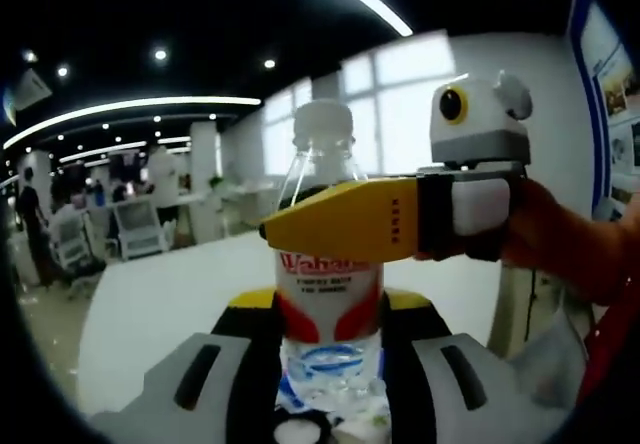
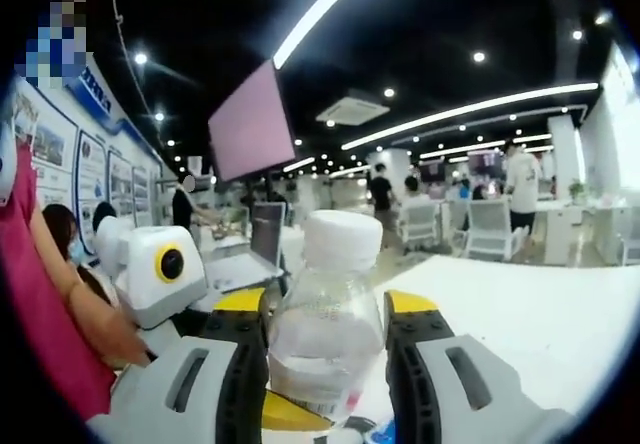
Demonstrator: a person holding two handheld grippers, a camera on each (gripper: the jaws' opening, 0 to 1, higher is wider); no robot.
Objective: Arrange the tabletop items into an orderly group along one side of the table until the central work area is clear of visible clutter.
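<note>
holding a clear wahaha water bottle (image 1: 328,294) upright between both tools: left gripper (image 1: 330,364) clenched on its lower body at the label, right gripper (image 2: 326,364) clamped around the shoulder under the white cap (image 2: 343,236). looks like the mid-carry step, bottle lifted over the white table (image 1: 170,304). next move probably needs one tool to let go, then setting it down along a side. table edge nearby, open white surface beyond.
</note>
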